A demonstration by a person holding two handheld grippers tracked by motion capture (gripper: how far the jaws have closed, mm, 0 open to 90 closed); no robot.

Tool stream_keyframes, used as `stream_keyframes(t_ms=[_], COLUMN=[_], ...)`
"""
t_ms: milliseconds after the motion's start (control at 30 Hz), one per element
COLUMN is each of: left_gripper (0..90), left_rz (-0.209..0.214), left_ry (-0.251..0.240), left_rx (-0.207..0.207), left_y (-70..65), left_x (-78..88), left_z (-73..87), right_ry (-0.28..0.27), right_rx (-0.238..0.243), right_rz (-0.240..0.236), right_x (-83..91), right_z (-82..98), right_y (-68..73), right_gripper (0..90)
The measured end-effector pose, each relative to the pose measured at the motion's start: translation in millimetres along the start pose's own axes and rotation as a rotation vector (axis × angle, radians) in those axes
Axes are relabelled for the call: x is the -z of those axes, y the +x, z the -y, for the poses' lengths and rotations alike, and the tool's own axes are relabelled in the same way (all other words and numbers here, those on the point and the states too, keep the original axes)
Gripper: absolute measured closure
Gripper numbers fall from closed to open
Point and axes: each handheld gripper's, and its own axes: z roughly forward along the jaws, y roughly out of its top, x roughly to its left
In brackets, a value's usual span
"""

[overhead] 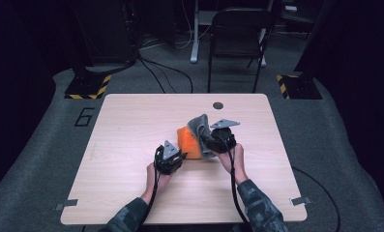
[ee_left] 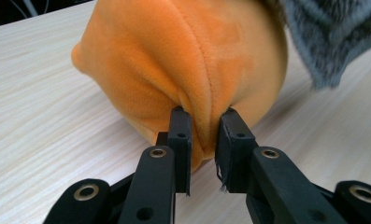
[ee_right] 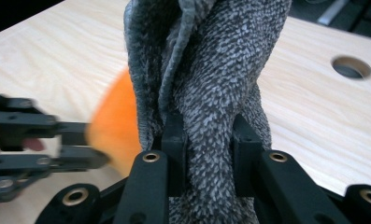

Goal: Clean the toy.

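An orange plush item (overhead: 188, 141) lies in the middle of the wooden table (overhead: 131, 121), with a grey fuzzy cloth (overhead: 199, 124) draped on its right side. My left gripper (overhead: 182, 155) meets the orange item from the near left. In the left gripper view the left gripper (ee_left: 205, 133) is shut, pinching a fold of the orange fabric (ee_left: 188, 60), with the grey cloth (ee_left: 332, 32) at the upper right. My right gripper (ee_right: 206, 140) is shut on a bunched strand of the grey cloth (ee_right: 220, 70); the orange item (ee_right: 115, 121) and the left gripper (ee_right: 87, 147) show to its left.
A round cable hole (overhead: 218, 105) sits near the table's far edge. A dark folding chair (overhead: 238, 34) stands on the floor beyond the table. Bare wood lies to the left and along the near edge.
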Motion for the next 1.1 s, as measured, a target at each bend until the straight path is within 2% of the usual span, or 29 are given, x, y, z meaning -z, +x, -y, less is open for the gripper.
stream_keyframes(t_ms=[67, 100, 200, 233, 300, 367, 433, 533, 667, 700, 833, 1000, 1033, 1100], left_gripper=[77.9, 77.9, 78.6, 79.4, 79.5, 79.5, 79.3, 78.9, 78.7, 78.7, 78.6, 78.4, 78.3, 78.3], left_rz=[0.014, 0.019, 0.050, 0.048, 0.047, 0.048, 0.050, 0.051, 0.054, 0.054, 0.050, 0.057, 0.060, 0.061], left_ry=[-0.011, -0.012, -0.013, -0.014, -0.015, -0.015, -0.015, -0.014, -0.016, -0.016, -0.018, -0.018, -0.018, -0.018], left_rx=[0.020, 0.019, 0.048, 0.036, 0.033, 0.032, 0.033, 0.033, 0.037, 0.036, 0.032, 0.048, 0.052, 0.055], left_y=[-1.8, -1.7, -4.0, -5.5, -6.9, -5.5, -5.5, -5.6, -5.1, -4.9, -3.1, -1.2, -0.8, -0.8], left_x=[3.3, 5.2, 7.9, 7.8, 6.9, 6.4, 5.7, 4.9, 4.8, 4.7, 4.4, 3.3, 3.2, 2.7], left_z=[-2.1, -3.2, -4.3, -4.4, -4.0, -4.0, -3.8, -3.6, -3.2, -3.1, -2.9, -2.0, -1.7, -1.5], right_ry=[-0.008, -0.008, -0.005, 0.015, 0.016, 0.023, 0.026, 0.026, 0.034, 0.027, 0.027, 0.038, 0.044, 0.046], right_rx=[0.039, 0.039, 0.061, 0.093, 0.109, 0.138, 0.124, 0.137, 0.126, 0.138, 0.099, 0.081, 0.057, 0.065], right_rz=[-0.017, -0.017, -0.030, -0.006, 0.009, 0.034, 0.039, 0.041, 0.042, 0.041, 0.043, 0.054, 0.053, 0.052], right_x=[2.7, 2.7, -0.1, -6.6, -9.1, -11.1, -10.8, -10.1, -7.7, -7.4, -5.5, -4.9, -5.7, -5.9], right_z=[-5.1, -5.1, -4.6, -2.2, -0.9, 1.4, 2.1, 3.3, 4.3, 4.3, 7.3, 10.7, 13.3, 13.7], right_y=[17.4, 17.4, 31.8, 38.4, 39.2, 35.1, 33.9, 28.0, 24.3, 21.4, 12.0, 0.4, -3.3, -5.6], right_gripper=[72.2, 72.2, 72.0, 72.0, 72.1, 71.9, 71.8, 71.5, 71.5, 71.5, 71.2, 70.4, 70.0, 69.7])
